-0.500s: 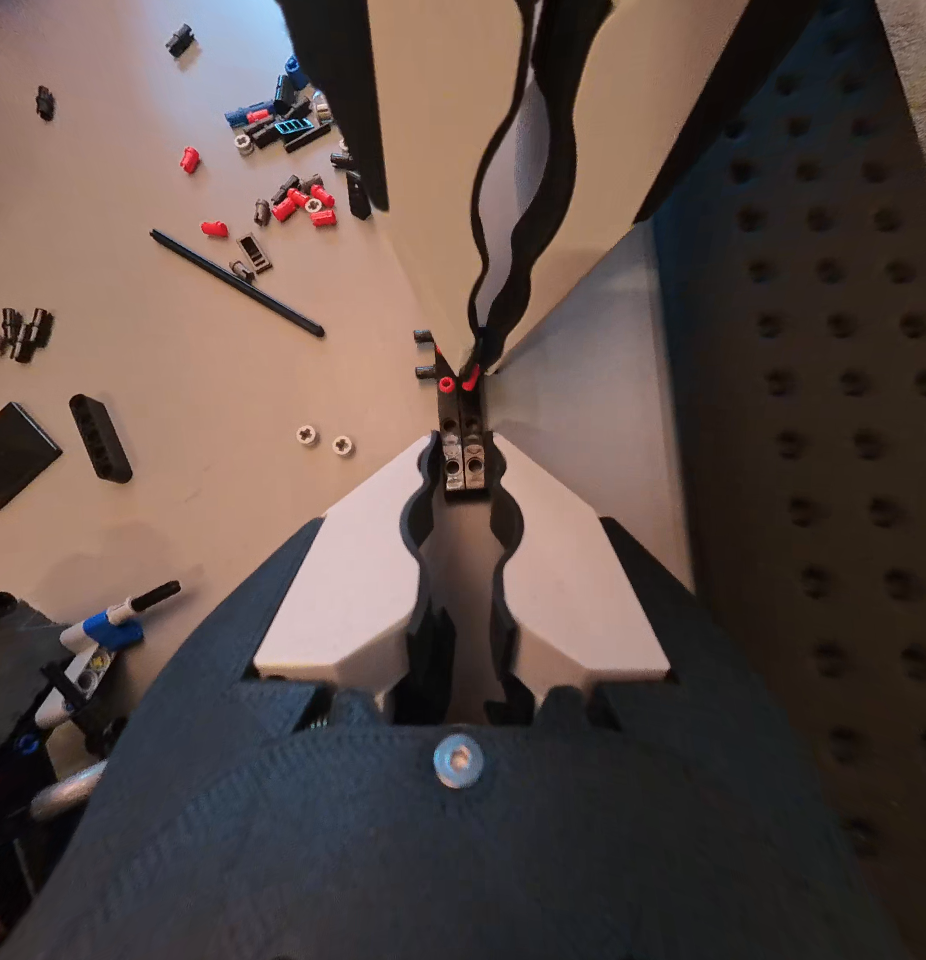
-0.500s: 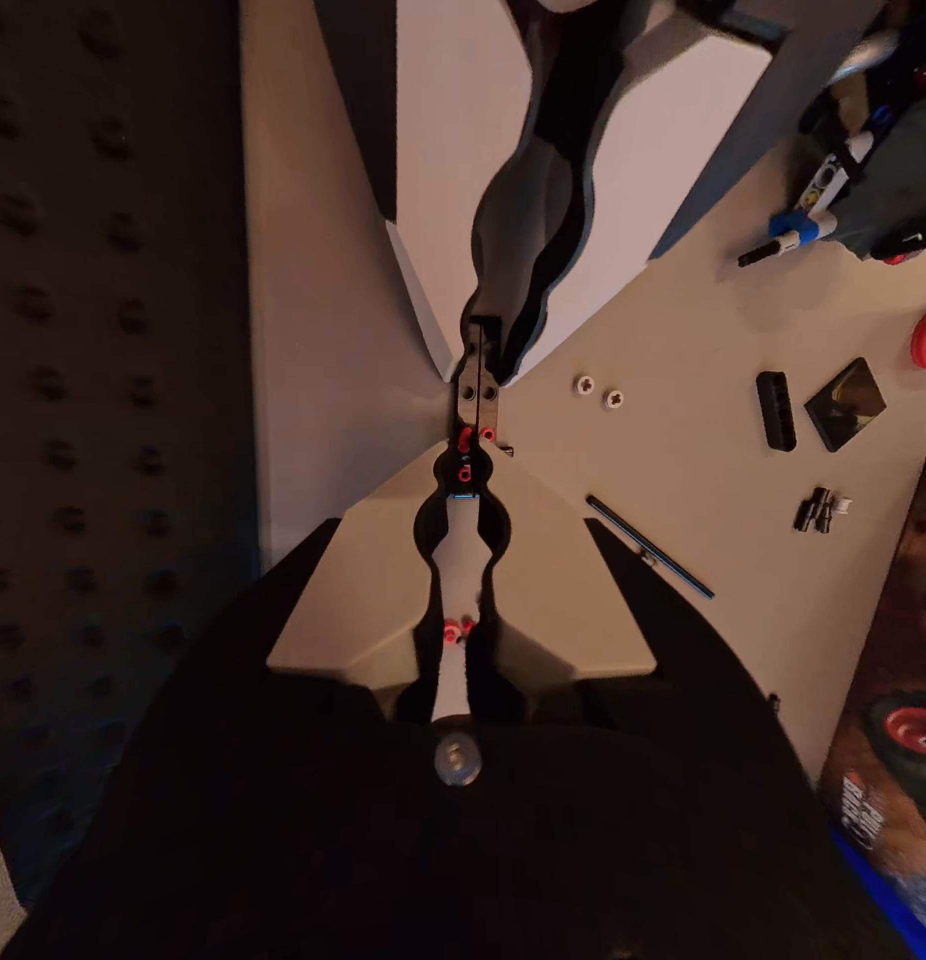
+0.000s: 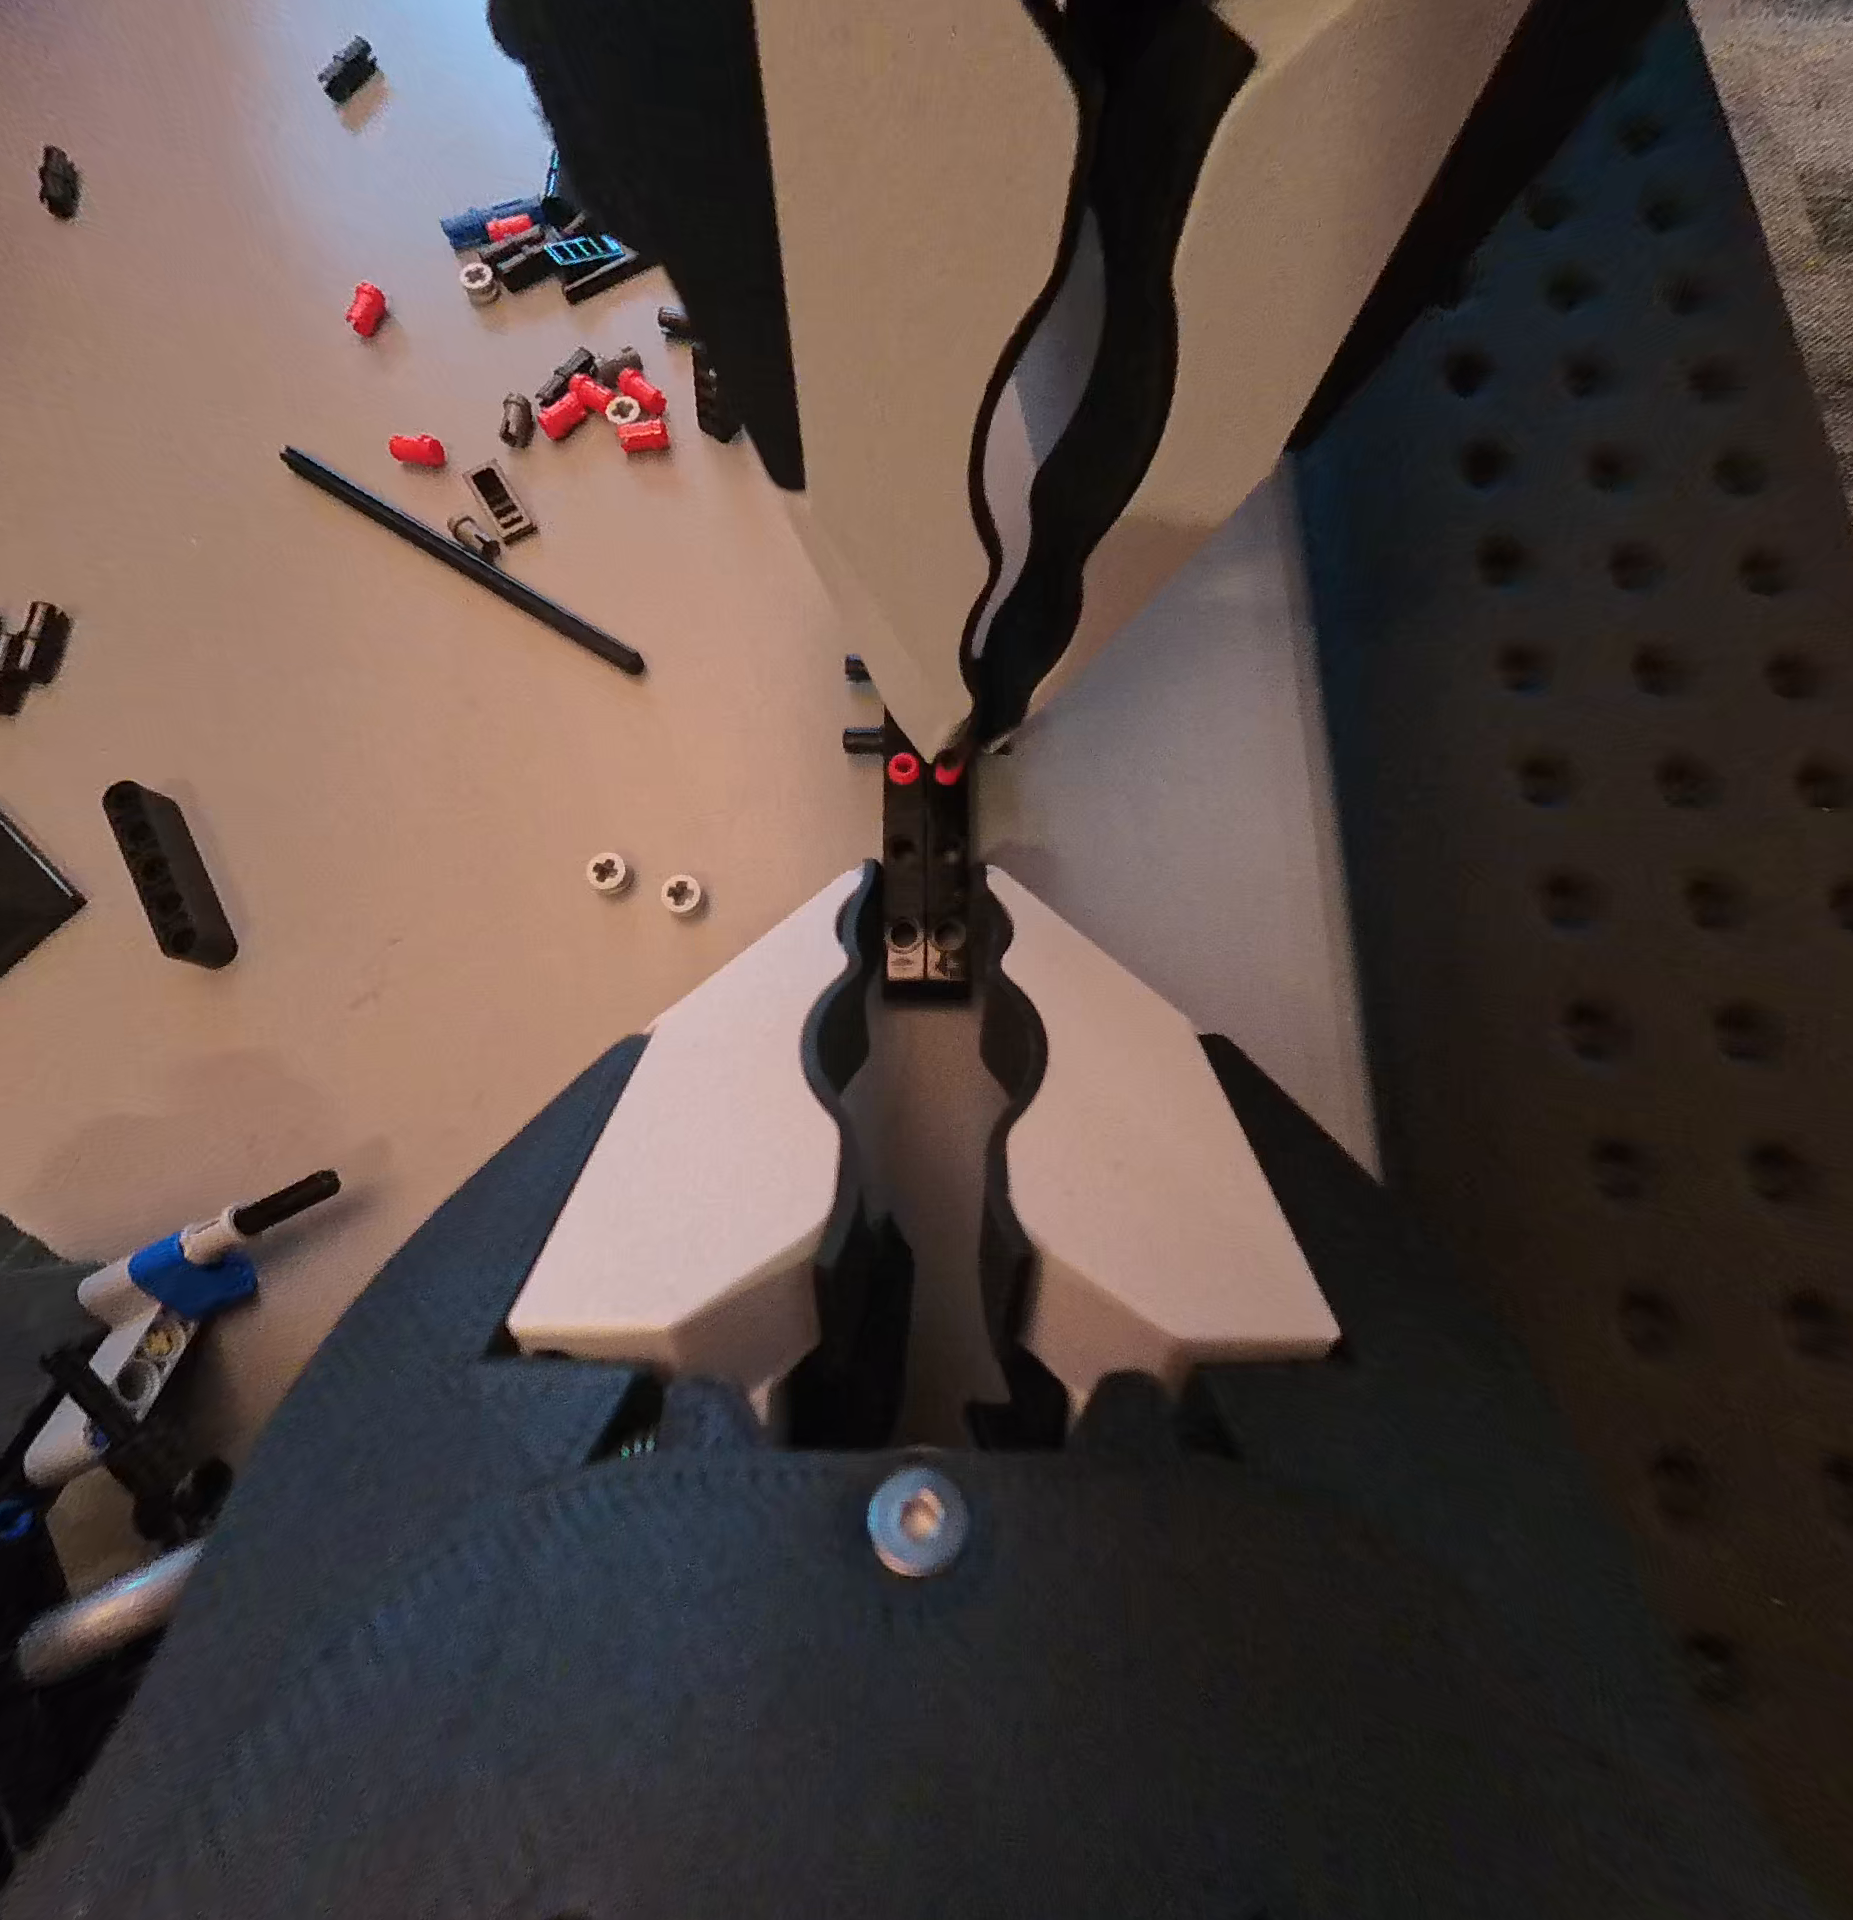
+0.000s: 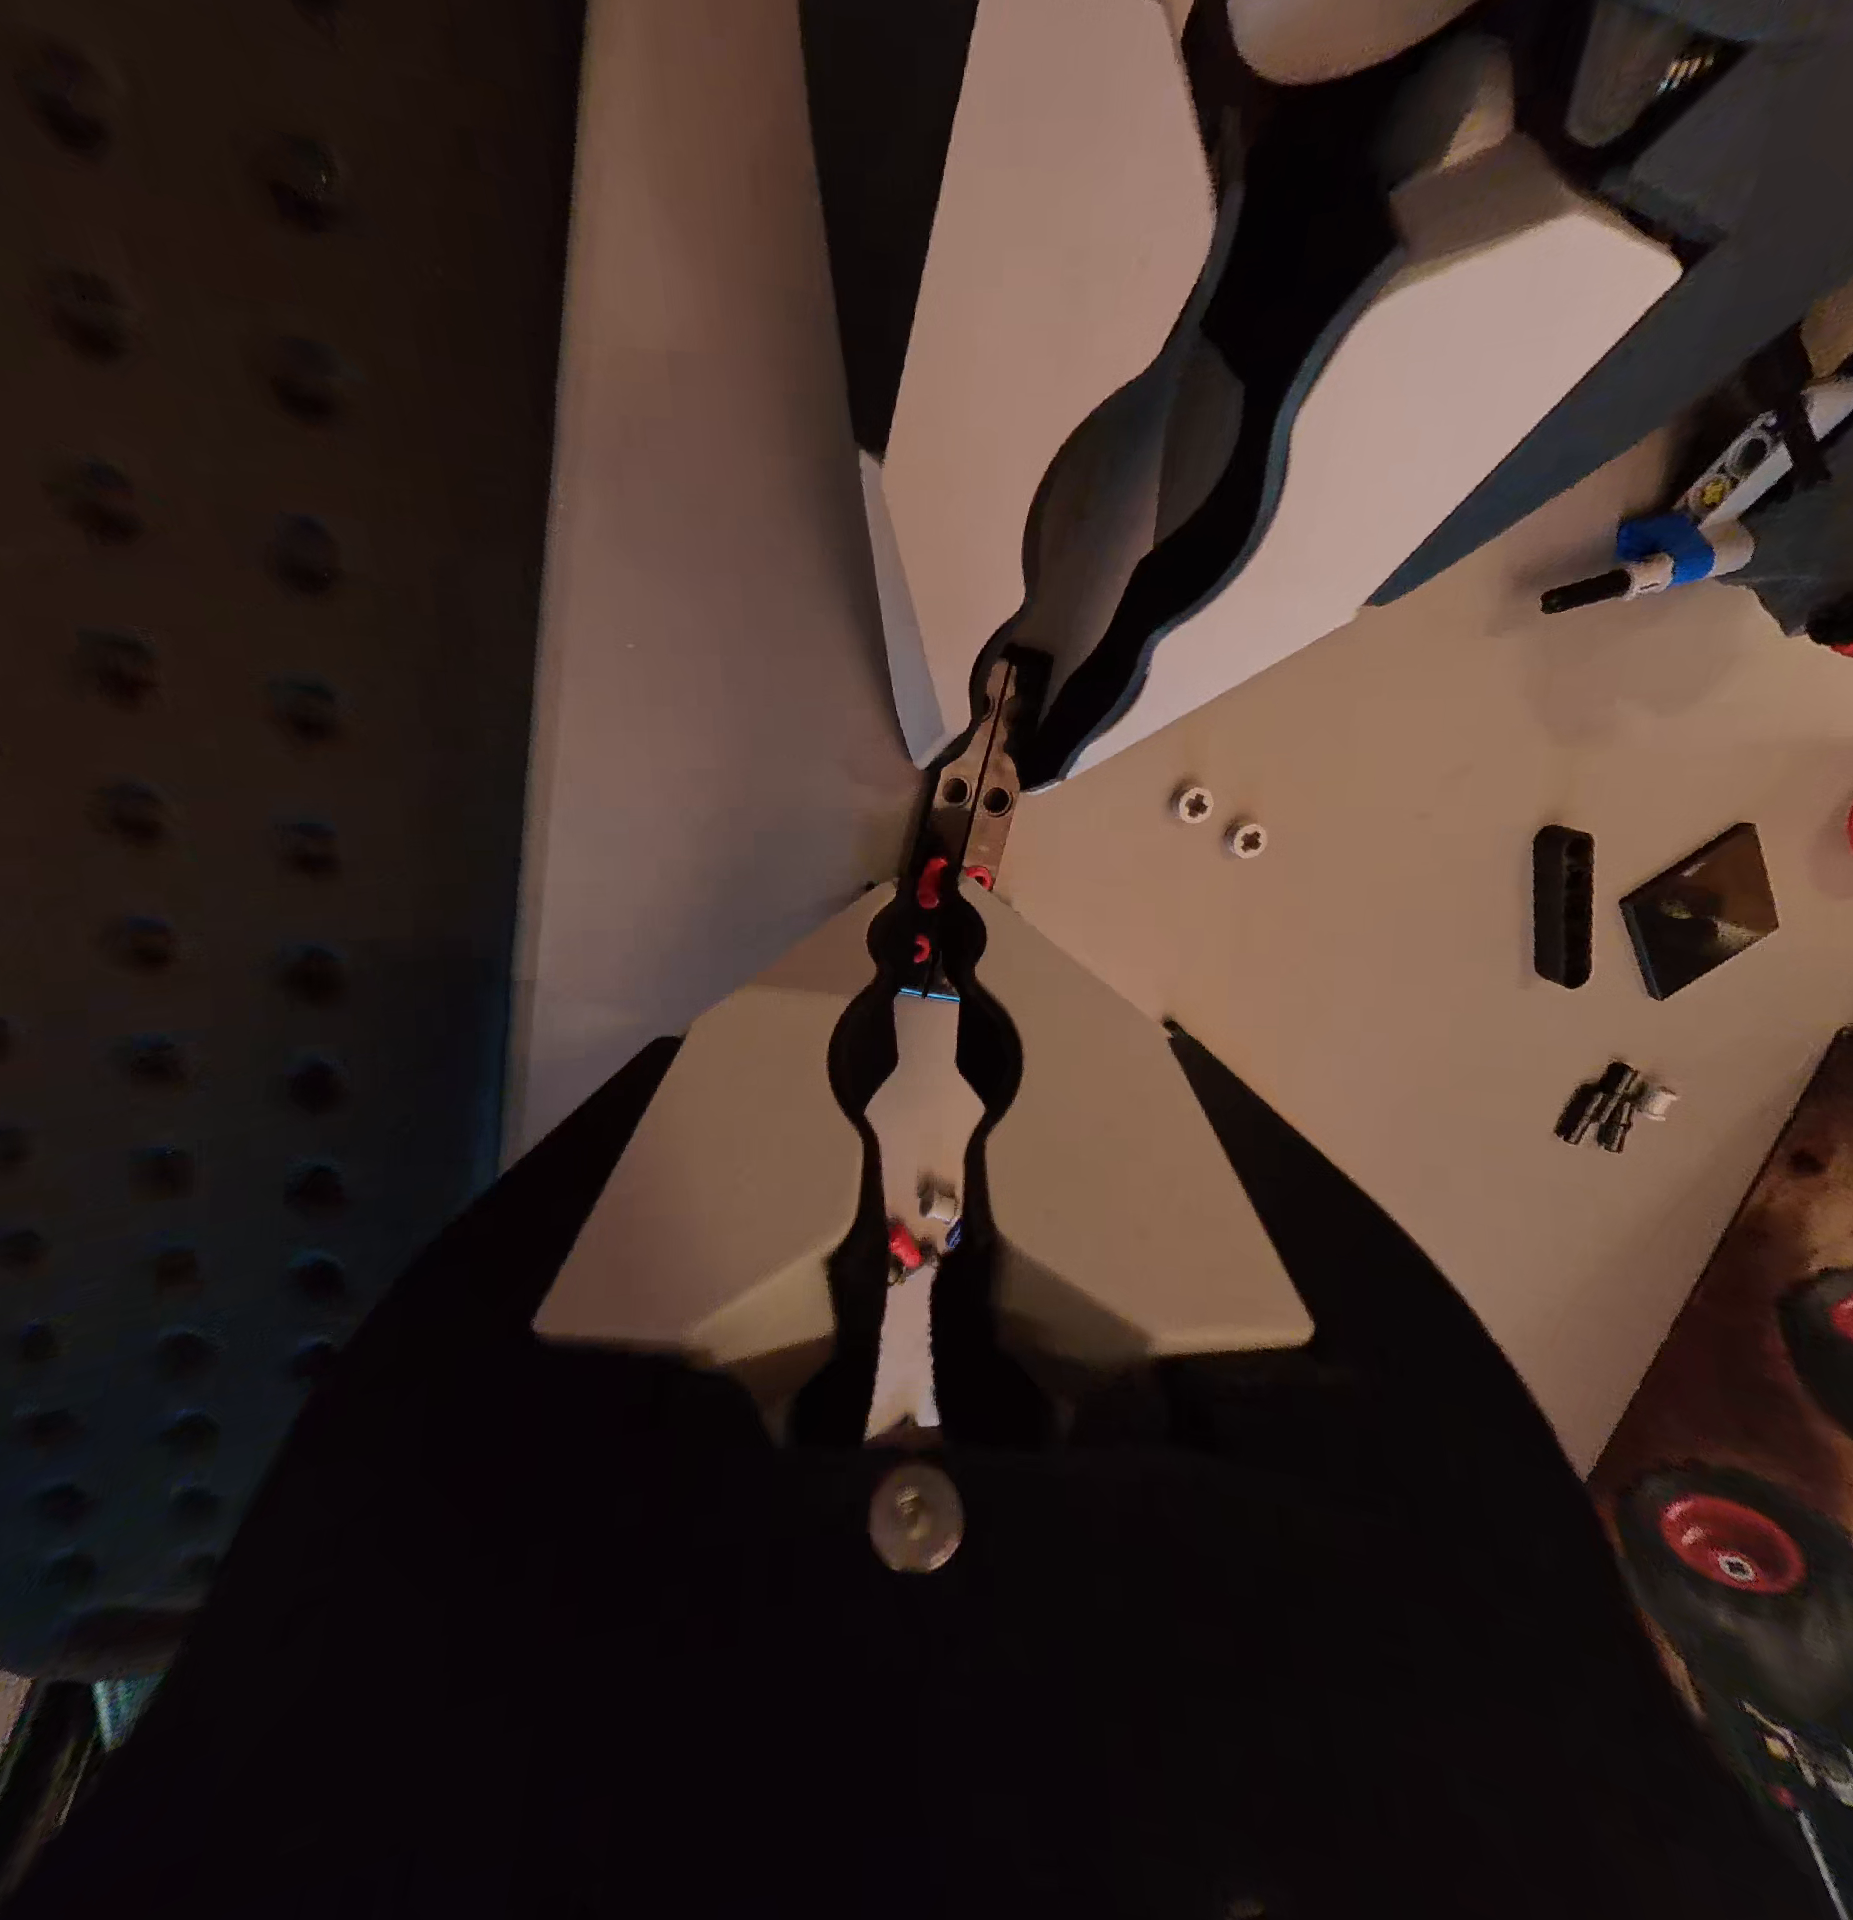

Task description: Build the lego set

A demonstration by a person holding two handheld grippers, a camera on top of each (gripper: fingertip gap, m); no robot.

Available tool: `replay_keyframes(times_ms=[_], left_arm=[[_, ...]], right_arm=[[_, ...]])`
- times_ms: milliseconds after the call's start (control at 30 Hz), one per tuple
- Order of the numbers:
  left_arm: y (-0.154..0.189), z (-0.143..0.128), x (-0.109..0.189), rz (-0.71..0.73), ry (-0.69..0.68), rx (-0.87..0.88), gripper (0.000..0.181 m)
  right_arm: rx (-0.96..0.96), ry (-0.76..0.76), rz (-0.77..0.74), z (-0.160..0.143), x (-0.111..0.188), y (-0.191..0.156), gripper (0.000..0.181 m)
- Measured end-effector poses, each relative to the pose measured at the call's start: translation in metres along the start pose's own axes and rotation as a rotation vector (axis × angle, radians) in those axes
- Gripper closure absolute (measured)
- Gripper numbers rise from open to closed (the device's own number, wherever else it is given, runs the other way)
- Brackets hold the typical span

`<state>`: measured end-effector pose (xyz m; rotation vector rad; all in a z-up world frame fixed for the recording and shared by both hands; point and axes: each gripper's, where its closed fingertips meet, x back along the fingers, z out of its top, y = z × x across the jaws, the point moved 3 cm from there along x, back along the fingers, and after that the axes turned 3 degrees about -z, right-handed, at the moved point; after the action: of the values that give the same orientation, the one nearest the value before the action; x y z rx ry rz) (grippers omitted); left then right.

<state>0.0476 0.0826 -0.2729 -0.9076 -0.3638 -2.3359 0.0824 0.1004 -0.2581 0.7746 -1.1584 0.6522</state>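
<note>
Beams (image 3: 927,883) — pinched between left gripper (image 3: 927,940) and right gripper (image 4: 927,951).

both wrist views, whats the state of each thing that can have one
left gripper: shut on one end of the paired black beams
right gripper: shut on the other end
paired black beams with red pins: held off the table, side by side
long black axle: lying loose on the table
two white round bushes: loose, apart
short black beam: lying flat, untouched
</note>
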Motion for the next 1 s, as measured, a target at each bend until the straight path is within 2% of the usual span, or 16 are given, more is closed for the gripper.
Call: replay_keyframes(times_ms=[200, 433, 1000], left_arm=[[0.0001, 0.0005, -0.0008, -0.006, 0.002, -0.001, 0.167], [0.0001, 0.0016, -0.002, -0.021, 0.003, 0.001, 0.167], [0.0001, 0.0022, -0.003, -0.066, 0.005, 0.017, 0.166]], right_arm=[[0.005, -0.001, -0.002, 0.0004, -0.0005, -0.0002, 0.18], [0.174, -0.124, -0.015, 0.0025, -0.0021, -0.0012, 0.179], [0.352, -0.256, 0.128, 0.0049, -0.0082, -0.0004, 0.179]])
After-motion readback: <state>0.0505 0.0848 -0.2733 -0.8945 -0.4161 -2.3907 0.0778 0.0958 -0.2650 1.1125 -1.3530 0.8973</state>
